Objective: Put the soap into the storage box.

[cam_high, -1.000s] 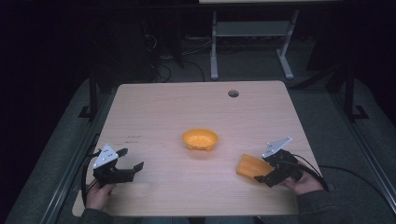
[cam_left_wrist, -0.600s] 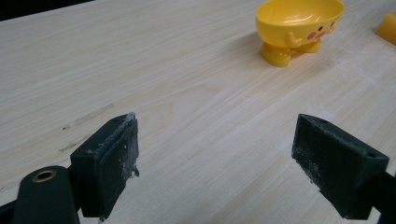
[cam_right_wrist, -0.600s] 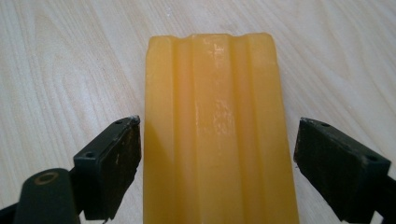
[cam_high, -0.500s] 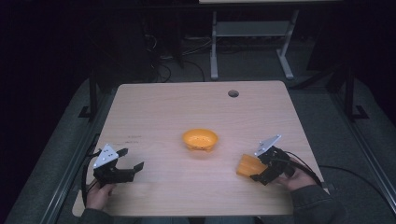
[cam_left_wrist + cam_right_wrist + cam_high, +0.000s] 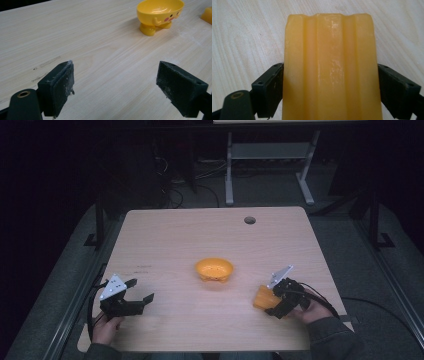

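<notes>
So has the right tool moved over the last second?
Yes. The right tool, shut on the orange block, moved toward the table's near edge, away from the yellow bowl.

Yellow bowl [image 5: 214, 269], pink-cheeked; ridged orange block [image 5: 329, 67]; pale woodgrain table [image 5: 175, 240].

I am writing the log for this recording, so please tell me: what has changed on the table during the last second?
The right gripper with its orange ridged block slid toward the person's edge of the table. Its jaws press the block's sides in the right gripper view. The yellow bowl and the open left gripper stayed in place.
</notes>
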Demonstrator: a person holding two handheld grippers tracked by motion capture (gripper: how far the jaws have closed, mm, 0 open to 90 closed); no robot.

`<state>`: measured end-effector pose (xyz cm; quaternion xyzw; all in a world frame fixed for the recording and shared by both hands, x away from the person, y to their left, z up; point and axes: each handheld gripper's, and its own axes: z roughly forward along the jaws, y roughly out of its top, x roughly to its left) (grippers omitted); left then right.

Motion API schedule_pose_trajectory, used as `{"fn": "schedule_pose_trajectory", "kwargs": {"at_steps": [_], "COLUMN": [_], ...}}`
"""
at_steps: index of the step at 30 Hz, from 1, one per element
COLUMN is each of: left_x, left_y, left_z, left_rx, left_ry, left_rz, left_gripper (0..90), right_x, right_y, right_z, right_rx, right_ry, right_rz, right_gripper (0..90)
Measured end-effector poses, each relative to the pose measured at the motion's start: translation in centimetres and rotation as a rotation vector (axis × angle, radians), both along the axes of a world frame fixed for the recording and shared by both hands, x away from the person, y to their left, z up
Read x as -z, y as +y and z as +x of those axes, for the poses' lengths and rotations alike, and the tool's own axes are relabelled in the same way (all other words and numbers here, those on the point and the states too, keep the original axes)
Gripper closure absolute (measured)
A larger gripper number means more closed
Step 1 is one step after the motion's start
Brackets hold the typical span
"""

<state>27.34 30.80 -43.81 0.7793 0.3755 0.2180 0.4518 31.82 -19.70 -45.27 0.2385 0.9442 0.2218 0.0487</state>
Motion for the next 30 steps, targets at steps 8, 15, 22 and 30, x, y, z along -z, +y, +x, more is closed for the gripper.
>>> {"fn": "schedule_pose_trajectory", "kwargs": {"at_steps": [8, 15, 22, 30], "left_x": [0.0, 0.0, -0.1, -0.1], "left_y": [0.0, 0.0, 0.1, 0.1], "left_z": [0.0, 0.0, -0.1, -0.1], "left_rx": [-0.001, -0.003, -0.003, -0.005], "left_ry": [0.001, 0.002, 0.001, -0.001], "left_rz": [-0.001, -0.001, -0.004, -0.010], "left_gripper": [14.1, 14.1, 14.1, 14.1], "right_x": [0.2, 0.1, -0.1, -1.1], "right_y": [0.2, 0.3, 0.4, 0.3], "right_z": [0.1, 0.0, -0.2, -0.2], "right_rx": [-0.011, -0.019, -0.024, -0.023], "right_ry": [-0.003, -0.009, -0.014, -0.032], "right_rz": [-0.012, -0.021, -0.026, 0.004], "right_gripper": [19.1, 20.2, 20.6, 20.6]}}
